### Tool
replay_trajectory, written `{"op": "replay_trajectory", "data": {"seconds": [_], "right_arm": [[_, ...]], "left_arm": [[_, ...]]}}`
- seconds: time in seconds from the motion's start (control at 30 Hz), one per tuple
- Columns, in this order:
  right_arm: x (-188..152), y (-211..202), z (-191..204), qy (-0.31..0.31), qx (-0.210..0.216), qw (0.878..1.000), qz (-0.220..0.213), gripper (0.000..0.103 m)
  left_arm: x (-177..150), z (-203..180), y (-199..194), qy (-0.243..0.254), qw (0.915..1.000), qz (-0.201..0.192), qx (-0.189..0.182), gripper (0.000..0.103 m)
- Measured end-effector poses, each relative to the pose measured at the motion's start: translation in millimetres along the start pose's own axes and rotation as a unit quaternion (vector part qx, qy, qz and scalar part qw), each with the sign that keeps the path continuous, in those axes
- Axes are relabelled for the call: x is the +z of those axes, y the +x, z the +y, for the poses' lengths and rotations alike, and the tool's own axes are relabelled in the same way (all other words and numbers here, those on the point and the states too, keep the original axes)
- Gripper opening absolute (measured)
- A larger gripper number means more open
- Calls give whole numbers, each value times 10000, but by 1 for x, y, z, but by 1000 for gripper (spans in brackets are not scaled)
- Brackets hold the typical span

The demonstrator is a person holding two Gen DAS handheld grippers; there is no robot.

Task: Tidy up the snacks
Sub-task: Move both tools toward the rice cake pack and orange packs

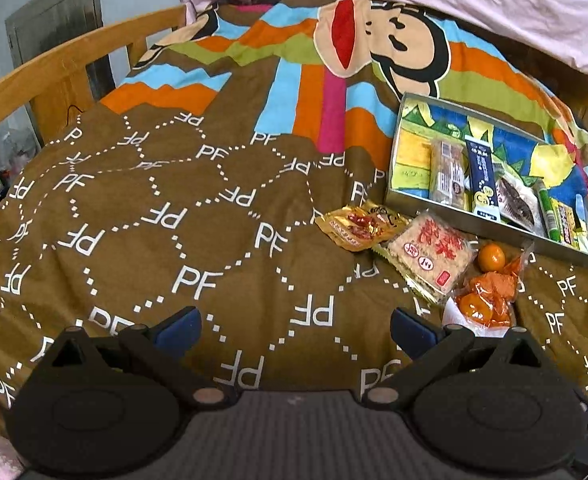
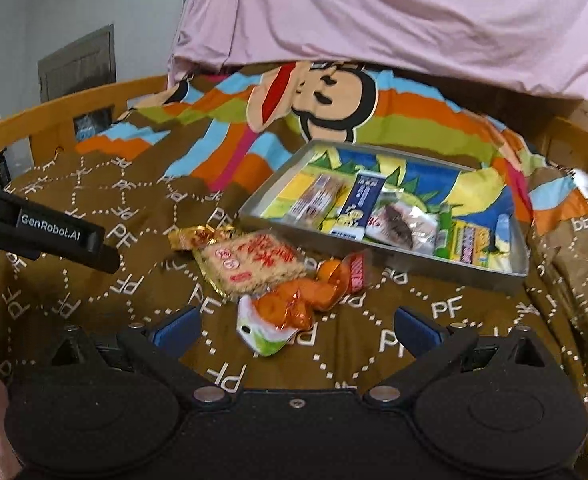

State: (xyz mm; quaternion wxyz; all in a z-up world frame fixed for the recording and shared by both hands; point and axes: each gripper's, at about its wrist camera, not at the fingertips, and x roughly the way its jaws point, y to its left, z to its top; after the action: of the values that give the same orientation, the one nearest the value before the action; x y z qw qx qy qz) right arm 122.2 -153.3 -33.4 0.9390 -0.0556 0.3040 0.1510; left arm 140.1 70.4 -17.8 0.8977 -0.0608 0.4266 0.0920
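Left gripper (image 1: 296, 326): wide, empty | right gripper (image 2: 294, 326): wide, empty | shallow grey metal tray (image 2: 382, 254): far packets' labels blurred | orange-wrapped snack bag (image 2: 294, 304): contents indistinct

Even, soft indoor light, faint shadows; strong fisheye bending with dark corners; right wrist view slightly blurred, left sharper.

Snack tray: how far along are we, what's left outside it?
Done: the tray already holds a row of packets, including a blue box. In hand: nothing; both tongs, left and right, are open. Left on the bedspread: gold packet, rice cracker, orange candies.
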Motion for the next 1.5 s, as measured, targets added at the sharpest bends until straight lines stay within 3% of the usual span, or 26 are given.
{"op": "replay_trajectory", "data": {"seconds": [0.3, 0.63, 0.87, 1.07, 1.3, 1.5], "right_arm": [[0, 26, -1, 22, 19, 9993, 362, 102], [1, 74, -7, 200, -80, 9975, 678, 102], [3, 104, -12, 540, -46, 9956, 761, 102], [4, 122, -8, 566, 36, 9955, 754, 102], [3, 128, -5, 499, 28, 9961, 728, 102], [2, 127, -4, 450, -34, 9959, 789, 102]], "left_arm": [[15, -7, 18, 281, 9990, 272, -208, 103], [52, -27, 55, 1159, 9897, 20, -839, 103], [60, -36, 85, 1334, 9869, 16, -911, 103], [60, -37, 95, 1325, 9862, 125, -981, 103], [62, -30, 101, 954, 9884, 344, -1128, 103], [62, -30, 99, 995, 9887, 269, -1085, 103]]}}
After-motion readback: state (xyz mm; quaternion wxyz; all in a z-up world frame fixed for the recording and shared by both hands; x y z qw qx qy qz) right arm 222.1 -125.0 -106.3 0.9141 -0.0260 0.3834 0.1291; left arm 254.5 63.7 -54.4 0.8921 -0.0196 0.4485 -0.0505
